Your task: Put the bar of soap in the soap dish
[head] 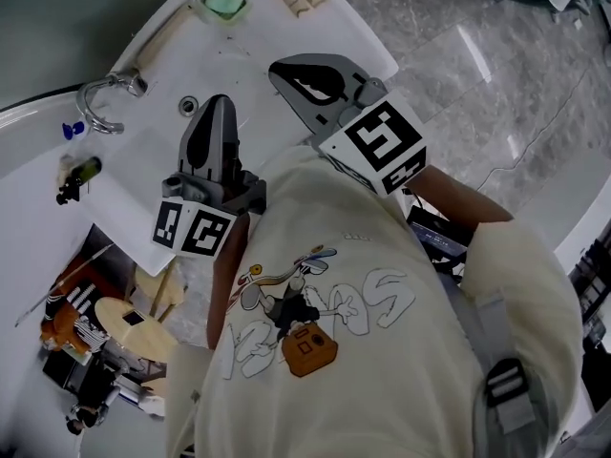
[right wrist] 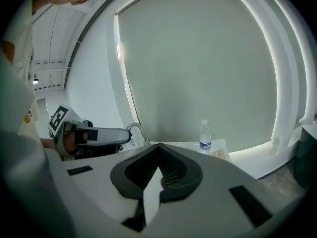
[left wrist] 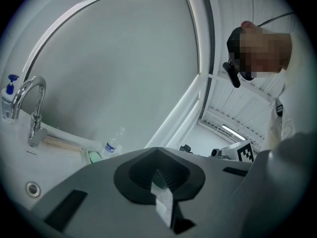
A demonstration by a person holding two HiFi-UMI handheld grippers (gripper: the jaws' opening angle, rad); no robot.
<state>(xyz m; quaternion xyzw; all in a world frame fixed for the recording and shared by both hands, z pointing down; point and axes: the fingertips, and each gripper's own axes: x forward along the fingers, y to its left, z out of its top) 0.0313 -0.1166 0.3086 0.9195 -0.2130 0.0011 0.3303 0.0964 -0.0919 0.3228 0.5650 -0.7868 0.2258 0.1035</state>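
— White curved washstand counter (head: 315,36) below us, with the chrome swan-neck tap (head: 100,101) at its left. Where do we stand?

— Our grey left gripper (head: 218,103) hangs over the counter, its jaws pressed together with nothing between them. Beyond it, at the far edge, lies the pale green rounded bar of soap (head: 224,3). A pale rim rings it, so it may already sit in the dish, but we cannot tell for sure from this far off. Our grey right gripper (head: 277,70) is likewise closed and empty, well apart from the bar.

— How will it handle?

— We judge it light and stiff but slick, worse if wet, and soft enough to dent. We would take it across its short width, at the middle of the long sides, squeezing gently so it doesn't squirt out.
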